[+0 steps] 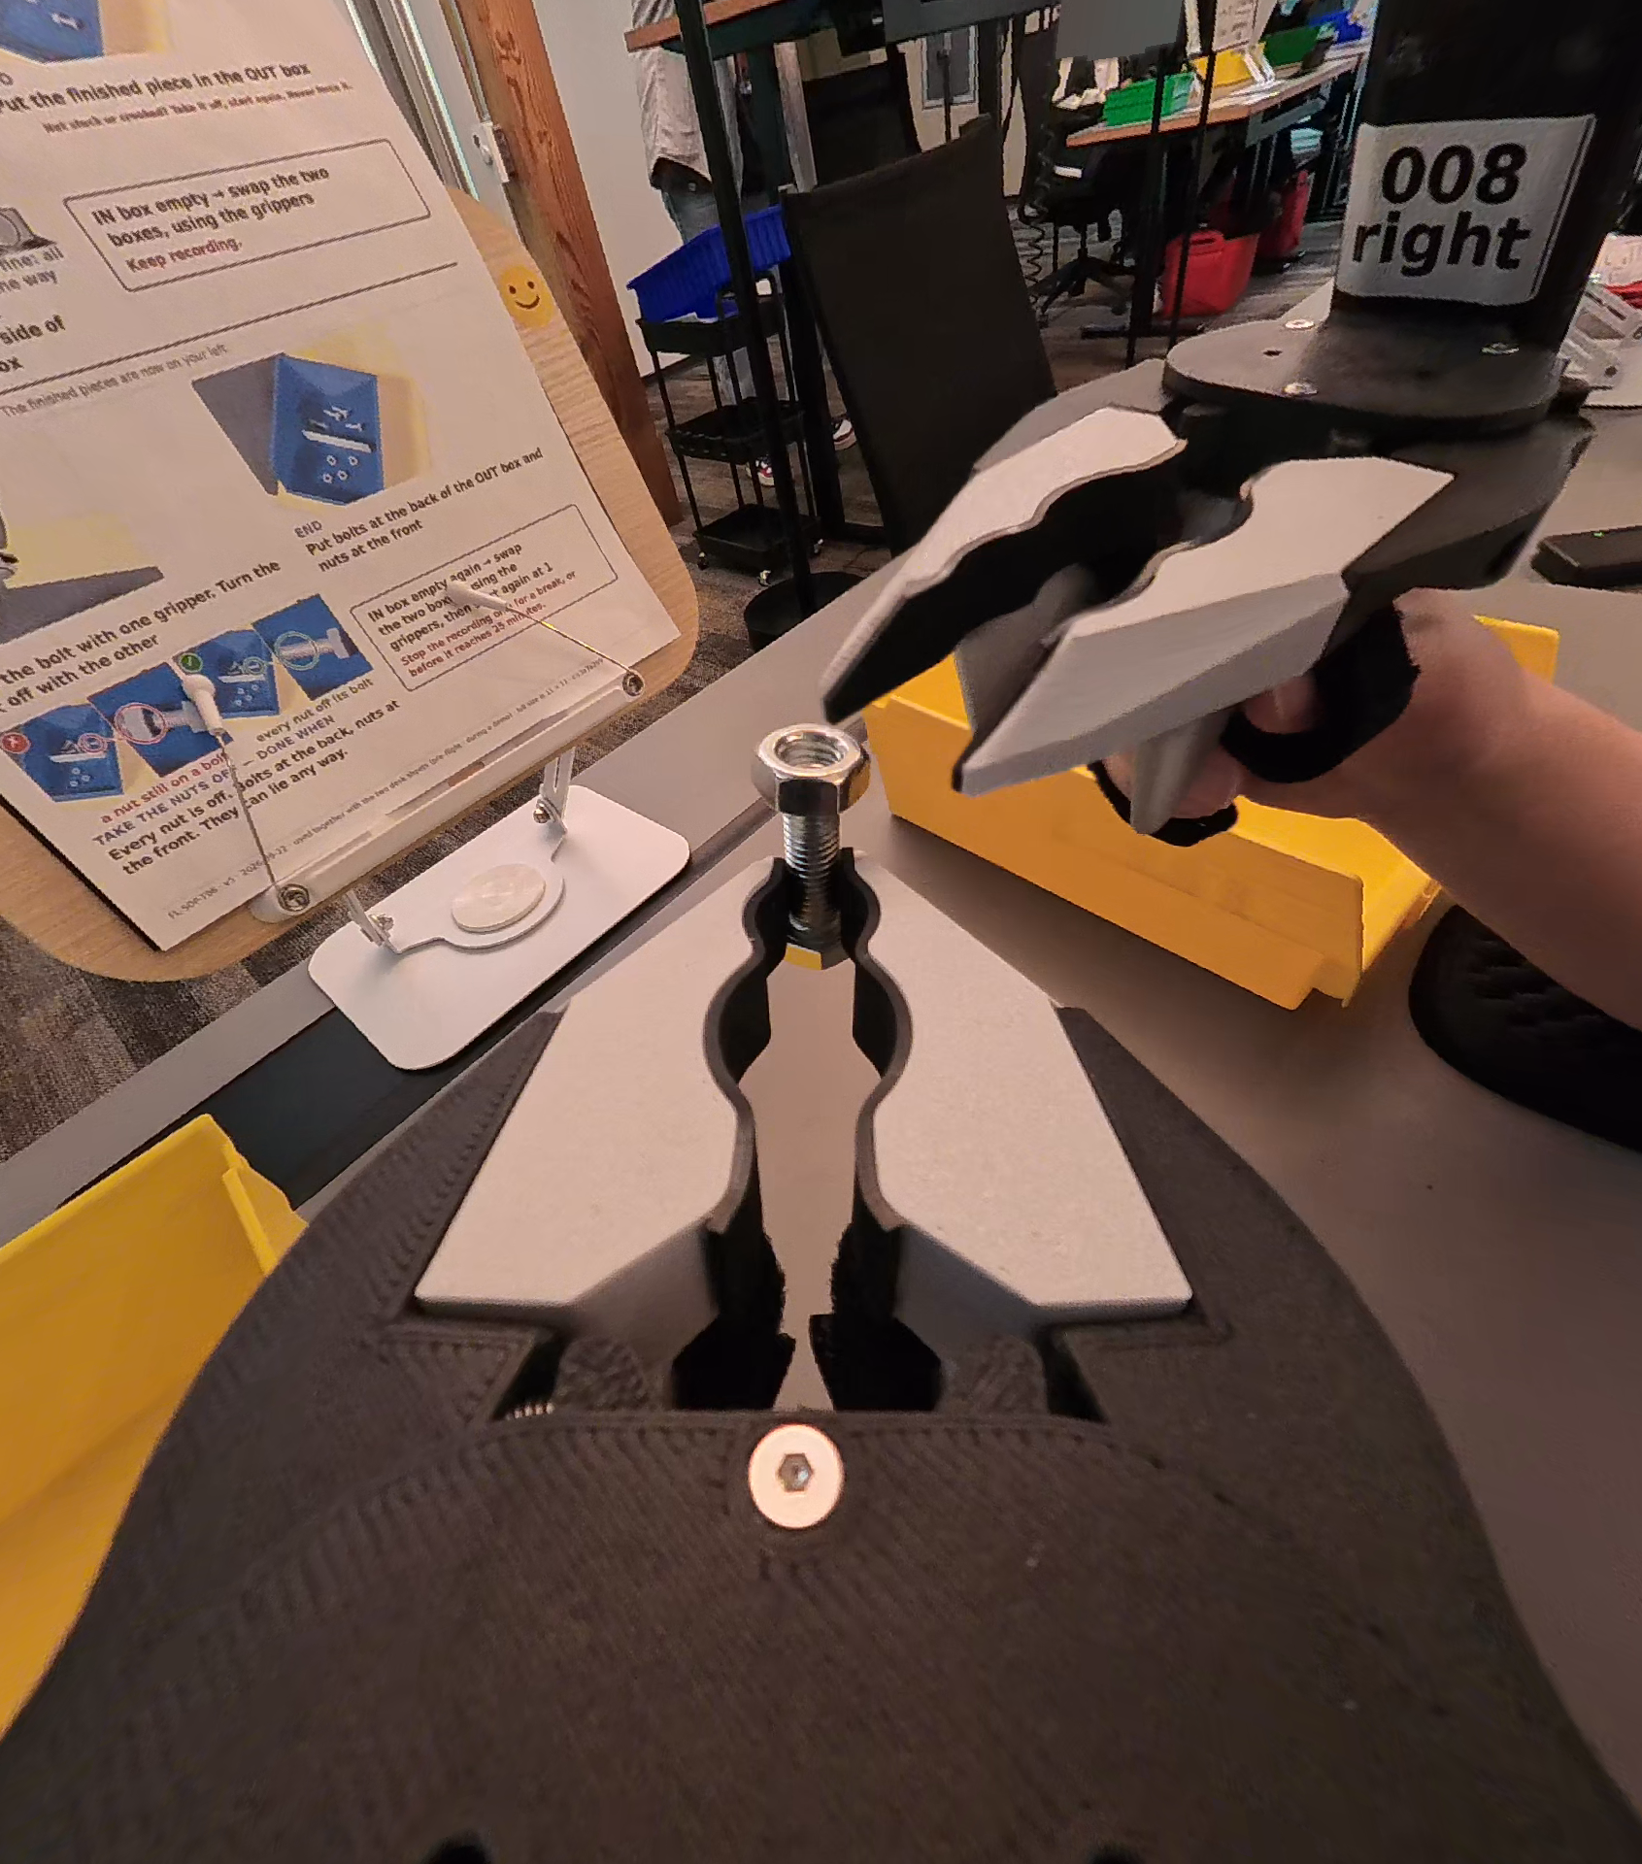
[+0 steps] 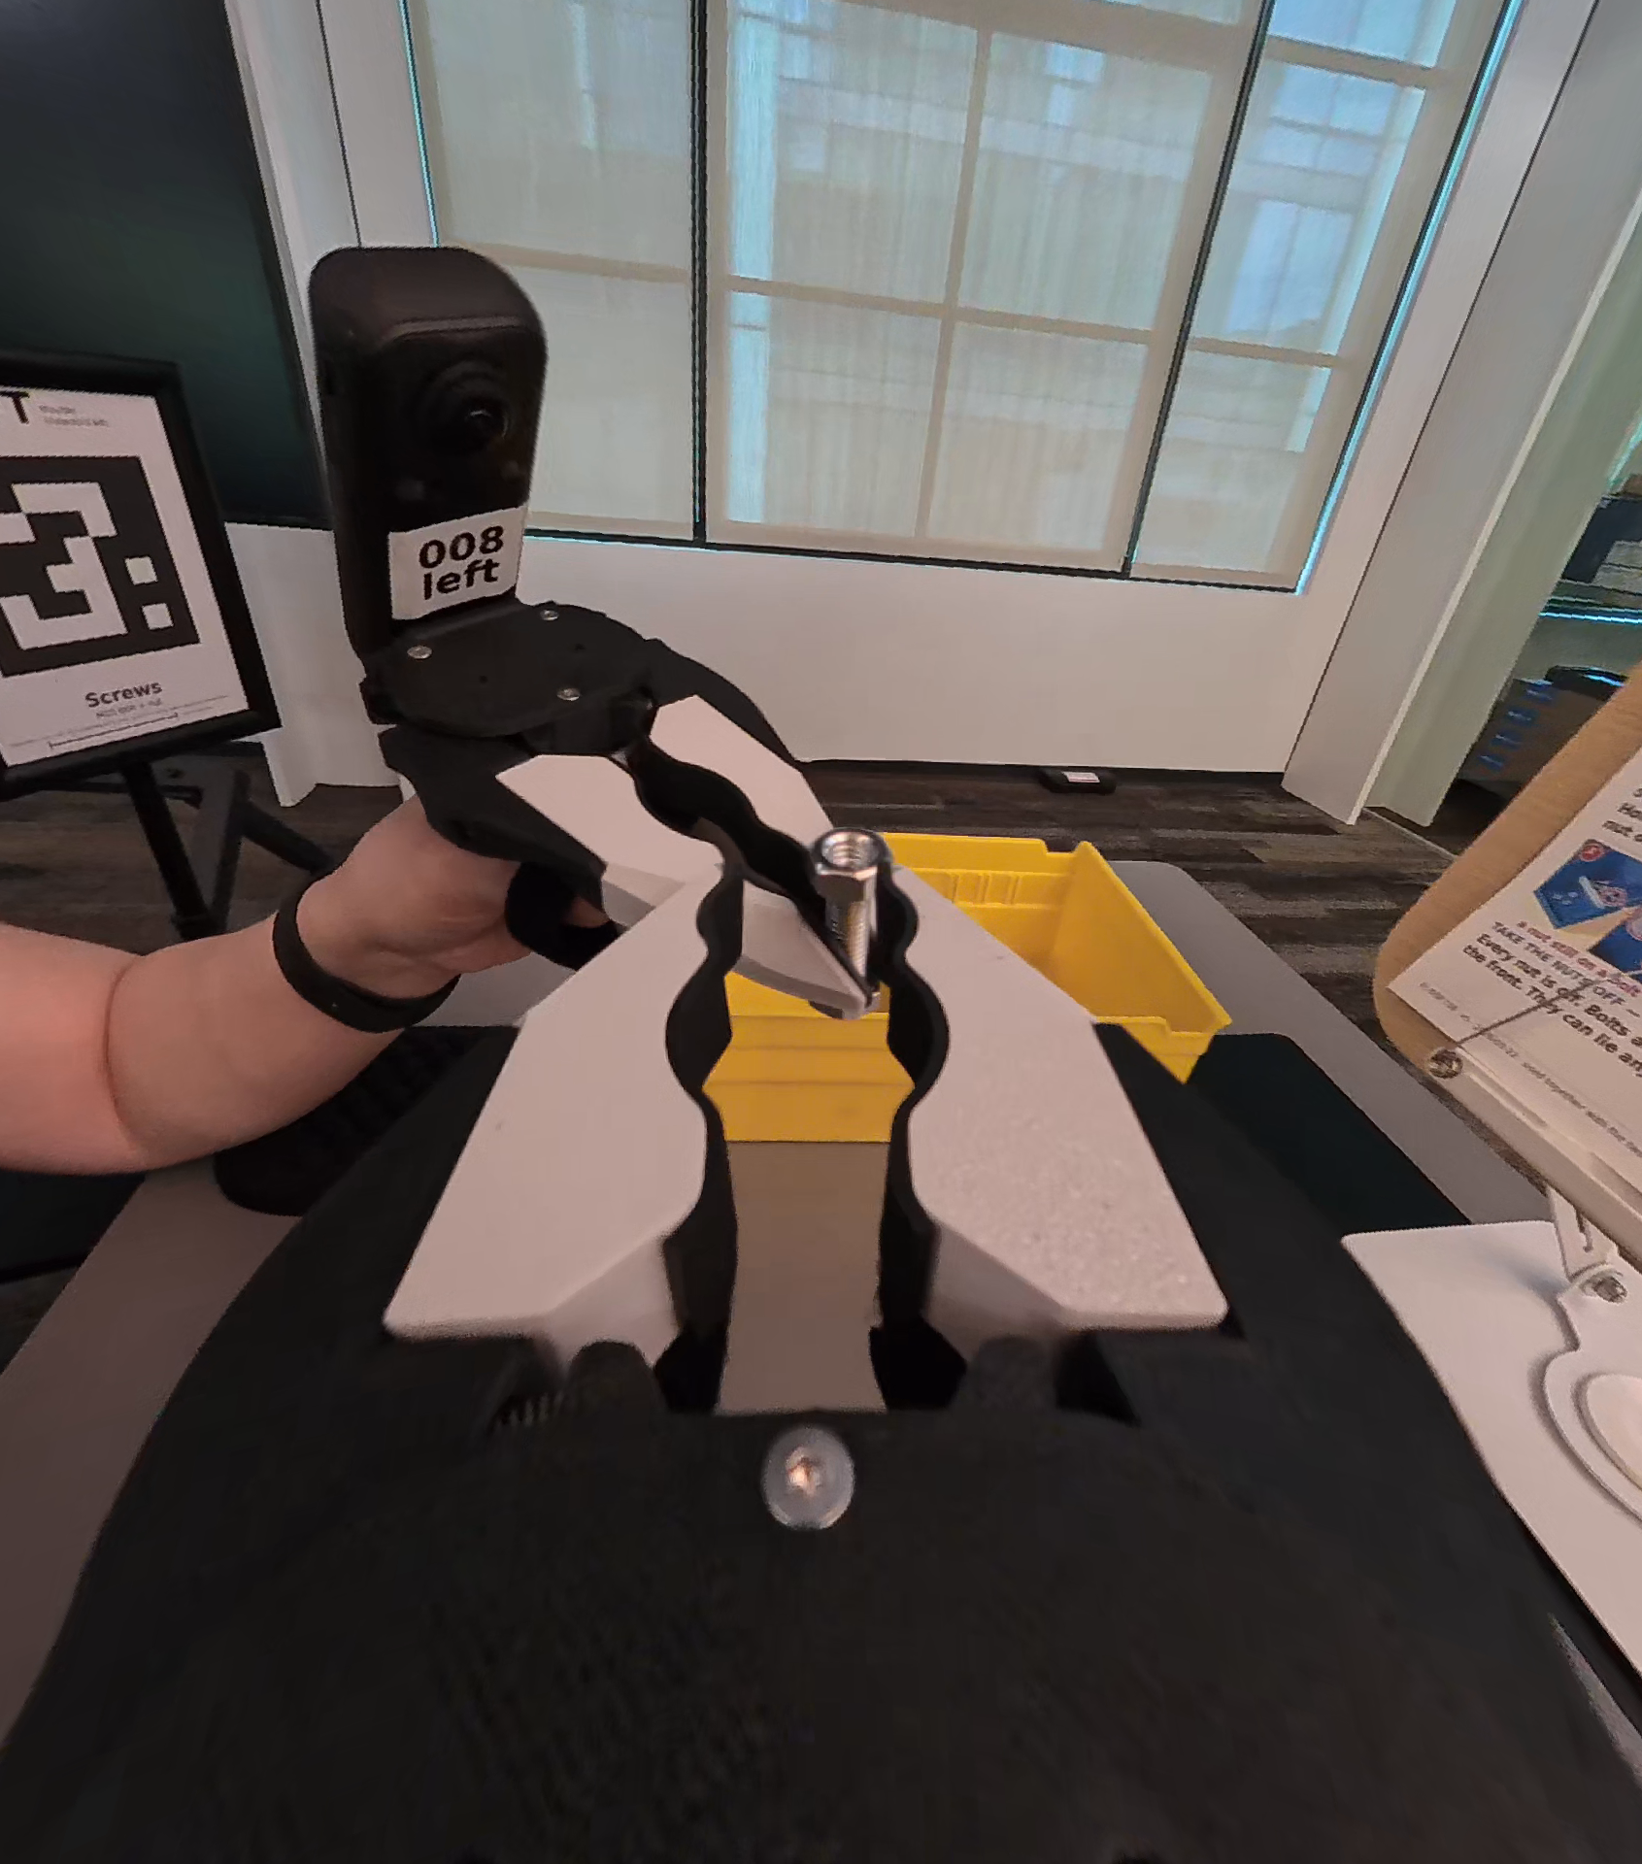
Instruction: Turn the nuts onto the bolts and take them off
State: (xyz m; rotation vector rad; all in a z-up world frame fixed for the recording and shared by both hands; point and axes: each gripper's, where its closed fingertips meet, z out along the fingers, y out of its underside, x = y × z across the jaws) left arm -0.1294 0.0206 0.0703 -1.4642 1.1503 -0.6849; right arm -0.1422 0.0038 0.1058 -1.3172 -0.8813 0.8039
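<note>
I'm looking at a grey table (image 1: 1250, 1059) w/ two yellow bins on it. Left cam shows one bin (image 1: 1200, 888) on the far side under my right tongs, plus a corner of a second bin (image 1: 40, 1362) at the near left edge; right cam only gets one bin (image 2: 1079, 948), straight ahead past the fingers. An instruction sheet on a wooden board (image 1: 221, 454) w/ a white stand sits at the table edge: big and front-on in the left cam, just a sliver at the right border in the right cam. A framed marker sign (image 2: 60, 565) and the window show only in the right cam.

Left tongs (image 1: 811, 908) are clamped on the bolt (image 1: 808, 867), down near its head, so the threaded shaft sticks up and out past the tips. Right cam shows them from the side, held by a hand (image 2: 433, 908) w/ a black wrist strap.

Right tongs (image 2: 811, 928) are spread apart, gripping nothing. In the left cam they hang up and to the right of the bolt, lower tip just beside the nut, touching or not I can't tell. In the right cam their own fingers frame the bolt w/ gaps on both sides.

The nut (image 1: 811, 772) sits at the free end of the bolt; left cam looks into its threaded hole.
</note>
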